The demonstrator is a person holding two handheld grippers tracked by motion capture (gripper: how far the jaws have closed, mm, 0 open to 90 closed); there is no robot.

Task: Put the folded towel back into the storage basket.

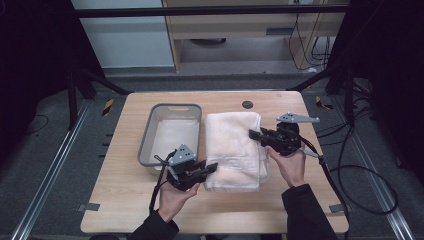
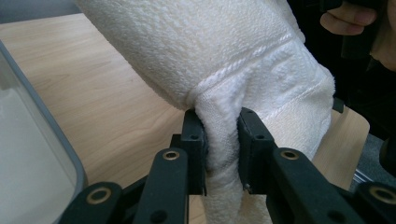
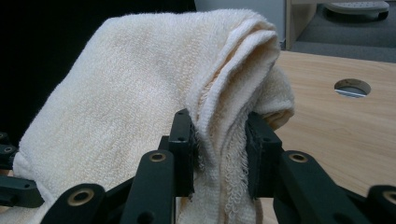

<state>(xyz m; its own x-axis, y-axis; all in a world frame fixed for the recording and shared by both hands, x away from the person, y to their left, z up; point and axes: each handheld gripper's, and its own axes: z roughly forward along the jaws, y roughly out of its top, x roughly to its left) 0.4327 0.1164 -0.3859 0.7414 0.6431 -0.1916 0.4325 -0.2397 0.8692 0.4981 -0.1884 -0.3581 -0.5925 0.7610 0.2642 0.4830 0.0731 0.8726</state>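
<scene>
Towel pinched at two edges

Desk (image 1: 125,200) of pale wood carries a folded cream towel (image 1: 232,150) at its middle, just right of a grey bin (image 1: 150,132). Left hand-held gripper (image 1: 212,167) is clamped on the towel's near left corner, cloth bunched between its jaws. Right hand-held gripper (image 1: 252,133) is clamped on the towel's right edge, farther back.
</scene>
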